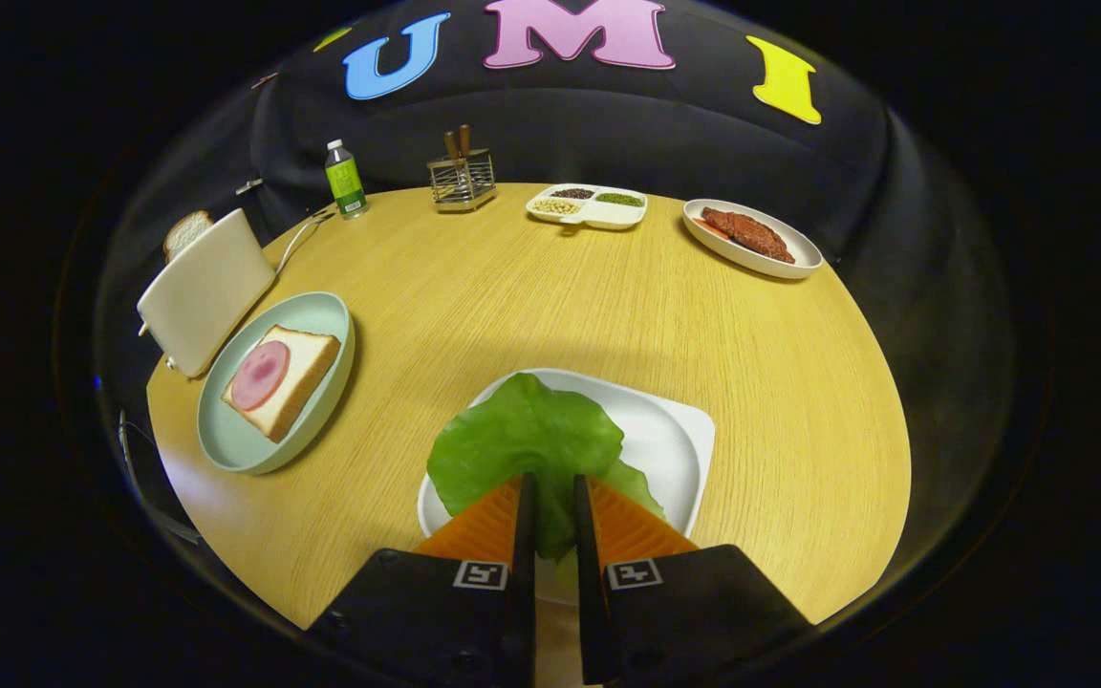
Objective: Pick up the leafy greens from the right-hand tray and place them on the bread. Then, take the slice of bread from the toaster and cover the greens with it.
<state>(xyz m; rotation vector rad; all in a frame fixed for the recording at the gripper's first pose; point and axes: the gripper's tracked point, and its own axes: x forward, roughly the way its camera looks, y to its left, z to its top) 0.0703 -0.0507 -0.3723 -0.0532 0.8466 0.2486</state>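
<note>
Hand-held gripper (550, 497) apparently clamped on leafy greens (522, 444), leaf lengthwise ahead over tray (670, 435).

Hand-held two-finger gripper (550, 484), seen from its own camera. Two black, blocky, matte carriages (412, 612) form the base, each carrying a small square black-and-white fiducial marker (481, 574) at its inner upper corner. Shallow round screw recesses dot the lower faces. From each carriage rises a wedge-shaped finger with a finely ribbed outer face (484, 526) and a thin flat inner pad. Both pads press on the green leafy greens (522, 440).
</note>
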